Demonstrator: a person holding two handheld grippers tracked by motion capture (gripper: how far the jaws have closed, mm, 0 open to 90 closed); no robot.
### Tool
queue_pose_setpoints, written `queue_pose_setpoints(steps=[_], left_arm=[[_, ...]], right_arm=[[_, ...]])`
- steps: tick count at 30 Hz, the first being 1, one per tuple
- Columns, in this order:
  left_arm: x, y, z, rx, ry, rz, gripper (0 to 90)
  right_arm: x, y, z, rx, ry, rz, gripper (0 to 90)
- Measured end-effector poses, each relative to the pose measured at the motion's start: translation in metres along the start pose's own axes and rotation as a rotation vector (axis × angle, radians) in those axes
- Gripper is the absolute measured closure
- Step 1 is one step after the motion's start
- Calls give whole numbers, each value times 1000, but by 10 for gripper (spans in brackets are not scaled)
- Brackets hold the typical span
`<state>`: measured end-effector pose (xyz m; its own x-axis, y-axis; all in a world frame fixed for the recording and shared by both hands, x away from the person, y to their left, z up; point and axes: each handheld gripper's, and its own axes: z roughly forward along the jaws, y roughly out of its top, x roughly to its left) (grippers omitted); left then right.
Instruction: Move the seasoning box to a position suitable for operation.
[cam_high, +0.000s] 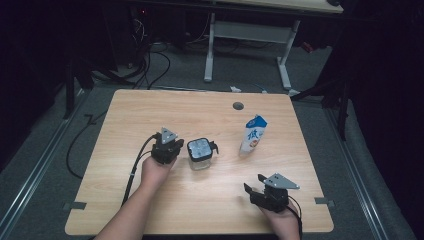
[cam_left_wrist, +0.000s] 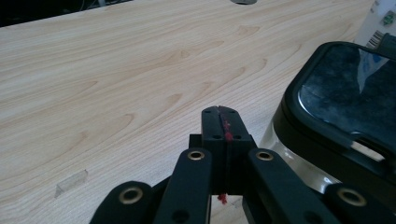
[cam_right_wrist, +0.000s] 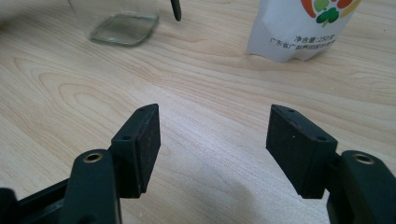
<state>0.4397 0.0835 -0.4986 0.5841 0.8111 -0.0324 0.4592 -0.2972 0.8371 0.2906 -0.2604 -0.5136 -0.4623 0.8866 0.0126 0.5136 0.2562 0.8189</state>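
Observation:
A clear glass jar (cam_high: 200, 152) with a black clip lid stands mid-table; its lid (cam_left_wrist: 343, 100) fills the right of the left gripper view and its glass base (cam_right_wrist: 123, 28) shows far off in the right gripper view. Just left of the jar is my left gripper (cam_high: 170, 145), shut, jaws pressed together on nothing (cam_left_wrist: 223, 123). A white and blue milk carton (cam_high: 252, 134) stands to the jar's right, its lower part (cam_right_wrist: 301, 28) ahead of the right gripper. Near the front right edge my right gripper (cam_high: 255, 186) is open, jaws wide apart (cam_right_wrist: 215, 135) over bare wood.
The wooden table (cam_high: 150, 110) has a round cable hole (cam_high: 238, 106) at its back edge. Tape strips (cam_high: 75, 205) mark the front corners. Beyond the table stand a white desk frame (cam_high: 285, 55) and floor cables (cam_high: 150, 70).

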Motion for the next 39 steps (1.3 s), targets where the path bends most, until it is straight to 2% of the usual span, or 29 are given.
queue_pose_setpoints(steps=[3,7,12,15,17,23,32,39], left_arm=[[-1,-1,3,-1,-4,10,900],[-1,-2,8,5,-8,1,900],[-2,-3,12,-4,-21,-3,900],[-4,-4,13,-1,-29,4,900],[-5,-4,13,1,-42,12,900],[-12,-5,8,1,-43,48,900],[-27,-13,-4,-24,-78,64,900],[-43,-20,-17,-42,-113,81,900]], right_arm=[[-1,0,0,7,4,16,357],[-2,0,0,16,11,56,353],[0,0,0,22,23,53,343],[2,0,0,19,30,35,327],[3,0,0,23,30,45,313],[2,0,1,23,29,47,312],[2,-1,2,27,30,45,317],[3,-2,3,38,32,43,317]])
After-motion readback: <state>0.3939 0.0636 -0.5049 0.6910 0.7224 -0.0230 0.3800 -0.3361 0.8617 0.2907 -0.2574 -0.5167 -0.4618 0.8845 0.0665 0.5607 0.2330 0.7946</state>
